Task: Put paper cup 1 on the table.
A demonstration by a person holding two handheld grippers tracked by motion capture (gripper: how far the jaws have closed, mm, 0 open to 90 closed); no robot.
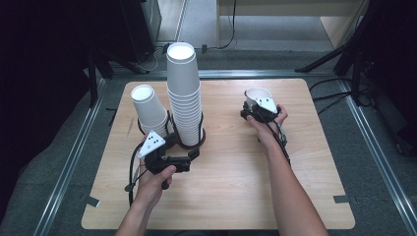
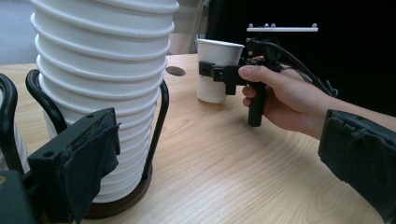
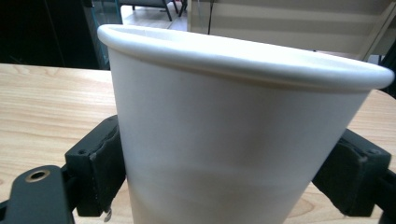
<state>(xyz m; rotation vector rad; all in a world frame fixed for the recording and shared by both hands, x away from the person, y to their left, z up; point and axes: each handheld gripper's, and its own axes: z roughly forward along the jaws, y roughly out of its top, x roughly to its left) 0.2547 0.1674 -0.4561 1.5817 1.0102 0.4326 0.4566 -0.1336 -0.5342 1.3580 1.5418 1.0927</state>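
At the left of the high view, the shorter stack of cups (image 1: pixel 149 109) is leaning in one ring of the dark wire cup holder (image 1: pixel 189 142), and the tall stack of cups (image 1: pixel 185 93) is standing upright in the ring beside it, left of centre on the desk (image 1: pixel 231 196). The left gripper (image 1: pixel 189 156) is waiting low at the foot of the holder, below the stacks in the frame; in the left gripper view one padded finger (image 2: pixel 77 161) is sitting just beside the bottom of the tall stack, and whether the fingers are clamping the holder's wire or merely resting against it cannot be told. Moving right, across a stretch of bare wood, the single paper cup (image 1: pixel 257 97) is standing upright, mouth up, in the upper right part of the desk, well apart from the stacks. The right gripper (image 1: pixel 256 109) is grasping it: in the right gripper view the two black fingers (image 3: pixel 100 165) are pressing the cup's lower wall from either side, with the rim rising above them. In the left gripper view the cup's base appears to be on or just above the wood. The cup's long axis is running vertical and the fingers are lying level across it, so the coming move probably turns on letting go sideways without tipping it. The right hand (image 1: pixel 268 123) is plainly the nearer one.
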